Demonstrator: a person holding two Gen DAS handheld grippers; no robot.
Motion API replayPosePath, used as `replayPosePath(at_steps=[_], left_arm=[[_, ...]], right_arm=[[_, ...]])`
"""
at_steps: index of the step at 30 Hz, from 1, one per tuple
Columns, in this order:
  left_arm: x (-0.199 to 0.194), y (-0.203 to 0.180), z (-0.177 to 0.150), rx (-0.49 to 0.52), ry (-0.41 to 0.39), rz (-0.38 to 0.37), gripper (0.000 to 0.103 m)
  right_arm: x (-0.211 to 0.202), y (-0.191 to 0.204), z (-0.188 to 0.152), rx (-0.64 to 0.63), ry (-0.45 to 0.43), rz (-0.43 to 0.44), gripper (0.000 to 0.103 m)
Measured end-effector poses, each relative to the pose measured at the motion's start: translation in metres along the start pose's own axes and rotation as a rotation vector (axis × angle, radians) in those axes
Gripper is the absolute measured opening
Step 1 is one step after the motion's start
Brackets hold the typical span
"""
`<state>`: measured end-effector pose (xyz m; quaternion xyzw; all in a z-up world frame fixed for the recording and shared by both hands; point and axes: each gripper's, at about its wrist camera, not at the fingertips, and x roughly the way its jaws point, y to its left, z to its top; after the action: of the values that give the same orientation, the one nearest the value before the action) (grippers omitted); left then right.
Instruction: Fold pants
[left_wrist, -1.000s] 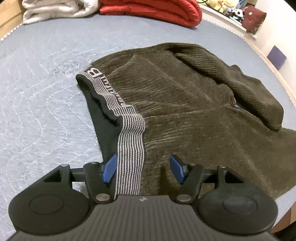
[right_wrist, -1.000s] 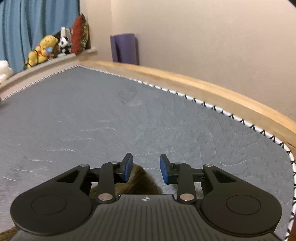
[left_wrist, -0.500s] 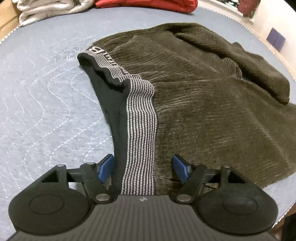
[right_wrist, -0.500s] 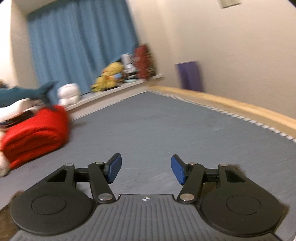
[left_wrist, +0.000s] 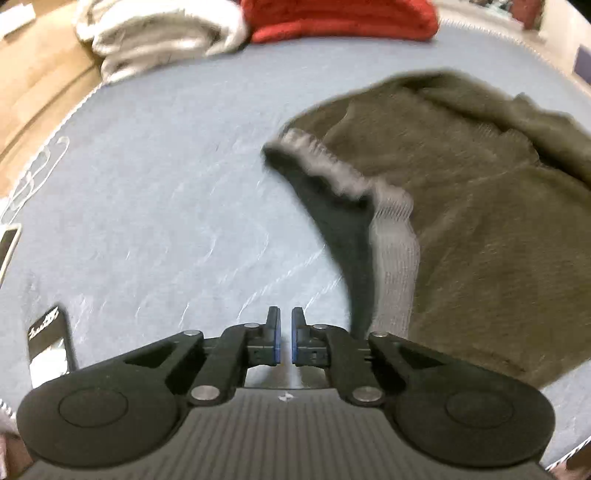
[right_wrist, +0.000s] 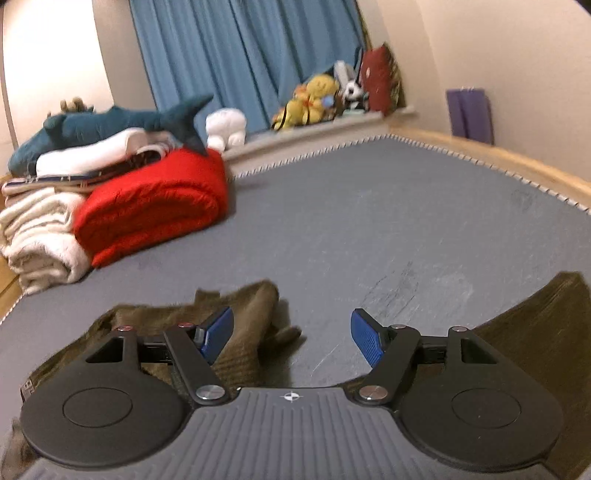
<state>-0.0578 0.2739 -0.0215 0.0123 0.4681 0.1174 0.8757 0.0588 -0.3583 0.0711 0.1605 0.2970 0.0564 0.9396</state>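
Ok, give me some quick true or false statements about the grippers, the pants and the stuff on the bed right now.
1. The left gripper has its jaws nearly together, holding nothing. True.
2. The right gripper is clamped on the pants. False: its jaws are wide open, empty.
3. The striped waistband lies right of the left gripper. True.
4. The red blanket lies on the pants. False: it sits apart, beside the cream blanket.
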Motion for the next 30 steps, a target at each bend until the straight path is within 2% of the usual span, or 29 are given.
replayPosePath(at_steps=[1,2,3,5,9,11,12,15,16,19,22,23,24,25,28,30], left_arm=[[-0.007,-0.003,0.004,-0.019,-0.034,-0.033,0.012],[-0.013,-0.012,0.009,-0.020,-0.068,-0.078,0.020],[-0.019,-0.021,0.012,0.000,-0.094,-0.115,0.026],[-0.027,-0.050,0.016,0.072,-0.131,-0.187,0.030],[-0.011,-0.103,0.011,0.235,-0.099,-0.288,0.034],[0.021,-0.123,0.003,0.337,0.038,-0.258,0.040],[0.032,-0.126,0.000,0.345,0.061,-0.239,0.049],[0.021,-0.132,0.018,0.294,0.078,-0.191,0.049],[0.011,-0.137,0.024,0.291,0.044,-0.176,0.049],[-0.023,-0.157,0.045,0.265,-0.033,-0.210,0.049],[-0.060,-0.179,0.070,0.219,-0.109,-0.254,0.050],[-0.071,-0.188,0.082,0.196,-0.138,-0.270,0.050],[-0.082,-0.196,0.090,0.184,-0.160,-0.289,0.050],[-0.086,-0.210,0.103,0.184,-0.185,-0.312,0.050],[-0.101,-0.241,0.110,0.232,-0.283,-0.356,0.053],[-0.093,-0.257,0.102,0.215,-0.365,-0.322,0.053]], right_arm=[[0.005,0.001,-0.003,-0.001,0.009,-0.012,0.072],[0.011,0.003,-0.004,0.008,0.024,-0.011,0.072],[0.016,0.003,-0.004,0.018,0.038,-0.003,0.072],[0.025,0.006,-0.006,0.024,0.045,-0.008,0.072],[0.035,0.007,-0.006,0.013,0.037,-0.015,0.072],[0.042,0.006,-0.005,0.007,0.043,-0.015,0.072],[0.045,0.004,-0.006,0.004,0.046,-0.016,0.072],[0.055,-0.001,-0.007,0.003,0.069,-0.014,0.072],[0.060,-0.002,-0.008,0.010,0.085,-0.009,0.072],[0.076,-0.007,-0.009,0.043,0.115,-0.015,0.066],[0.099,-0.014,-0.010,0.085,0.142,-0.050,0.054],[0.109,-0.018,-0.011,0.119,0.162,-0.053,0.047],[0.119,-0.023,-0.013,0.161,0.185,-0.051,0.044],[0.130,-0.028,-0.015,0.214,0.214,-0.037,0.044],[0.163,-0.043,-0.027,0.370,0.291,0.042,0.046],[0.181,-0.048,-0.034,0.446,0.323,0.092,0.047]])
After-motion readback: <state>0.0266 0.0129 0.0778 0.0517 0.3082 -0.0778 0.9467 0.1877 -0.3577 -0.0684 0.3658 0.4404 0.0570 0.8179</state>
